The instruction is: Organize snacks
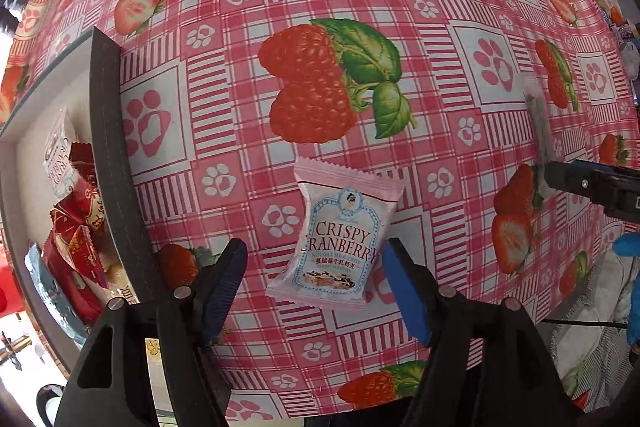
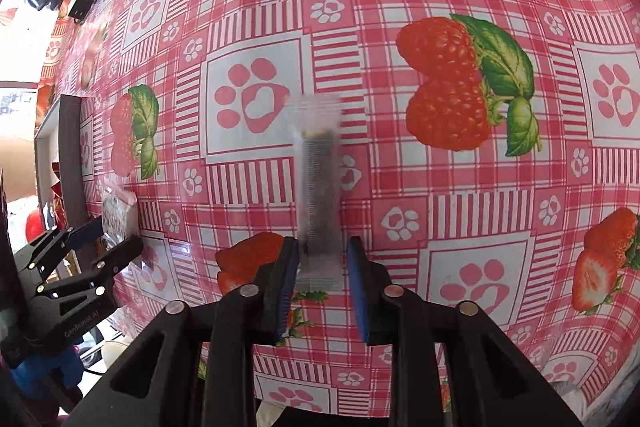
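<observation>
Snacks: tablecloth [image 1: 400,7] with the strawberry print under everything, storage box [image 1: 106,155] at its left edge already holding red and white packets. My left gripper [image 1: 312,279] is spread wide, straddling the Crispy Cranberry packet [image 1: 340,239] lying flat on the cloth, pads not touching it. My right gripper [image 2: 322,275] is clamped on a clear-wrapped bar [image 2: 320,187], lifted and motion-blurred. Risks: slick wrapper could slide out of the right pads on a fast swing; left fingers closing could pinch only the packet's lower end, so it tilts or drops short of the box.
</observation>
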Demonstrator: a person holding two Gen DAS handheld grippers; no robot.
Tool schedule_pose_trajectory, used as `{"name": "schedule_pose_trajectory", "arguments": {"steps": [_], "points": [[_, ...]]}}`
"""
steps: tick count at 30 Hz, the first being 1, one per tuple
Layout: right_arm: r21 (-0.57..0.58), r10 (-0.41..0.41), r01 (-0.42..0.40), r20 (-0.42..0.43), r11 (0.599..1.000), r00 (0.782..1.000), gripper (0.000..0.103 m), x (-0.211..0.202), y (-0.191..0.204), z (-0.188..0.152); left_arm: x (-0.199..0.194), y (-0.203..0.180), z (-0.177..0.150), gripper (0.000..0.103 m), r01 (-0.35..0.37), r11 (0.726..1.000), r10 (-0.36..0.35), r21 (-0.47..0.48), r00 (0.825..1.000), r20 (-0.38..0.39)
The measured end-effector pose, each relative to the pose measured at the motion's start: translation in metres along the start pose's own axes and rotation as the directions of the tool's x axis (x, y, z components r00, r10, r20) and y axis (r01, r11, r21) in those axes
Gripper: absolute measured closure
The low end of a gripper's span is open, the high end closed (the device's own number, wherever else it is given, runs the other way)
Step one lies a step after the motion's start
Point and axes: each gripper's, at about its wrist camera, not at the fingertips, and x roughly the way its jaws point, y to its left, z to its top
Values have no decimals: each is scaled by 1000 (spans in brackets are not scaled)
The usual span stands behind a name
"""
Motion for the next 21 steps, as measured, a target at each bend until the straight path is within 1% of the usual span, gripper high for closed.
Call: {"name": "schedule_pose_trajectory", "arguments": {"steps": [1,2,5,6,8,9,10,12,16,18,19,20,21], "points": [[31,-11,11,14,999,1000,1,-2,-7,-2,-3,3,0,24,-7,1000,7,2,1000,10],[57,-13,12,28,998,1000,1,-5,-15,-6,-6,7,3,24,-14,1000,14,5,1000,20],[119,-28,27,6,993,1000,1,-4,-29,-9,-8,8,11,24,-15,999,14,30,1000,25],[135,-29,29,3,990,1000,1,-2,-33,-7,-8,6,19,24,-15,999,14,48,1000,19],[150,-28,27,4,988,1000,1,-3,-36,-8,-6,-1,22,24,-22,996,21,89,1000,13],[146,-31,30,4,989,1000,1,-3,-33,-7,-5,-8,25,24,-34,994,33,104,999,15],[134,-36,35,4,990,999,1,-3,-30,-5,-5,-22,35,24,-45,992,44,114,999,13],[96,-45,44,3,994,999,1,-4,-18,4,0,-33,35,23,-48,992,48,118,999,3],[9,-85,85,-4,996,996,1,5,10,19,8,-34,29,23,-59,995,60,84,998,-15],[-20,-106,106,-22,994,994,1,14,21,25,22,-31,12,23,-56,996,58,71,998,-29],[-32,-119,118,-39,992,992,1,19,25,27,26,-32,11,23,-63,995,66,71,997,-38],[-41,-134,132,-56,990,989,1,27,26,25,29,-32,8,18,-70,995,73,74,997,-37],[-57,-162,159,-56,986,985,0,30,30,24,30,-32,6,15,-72,995,74,74,997,-29]]}}
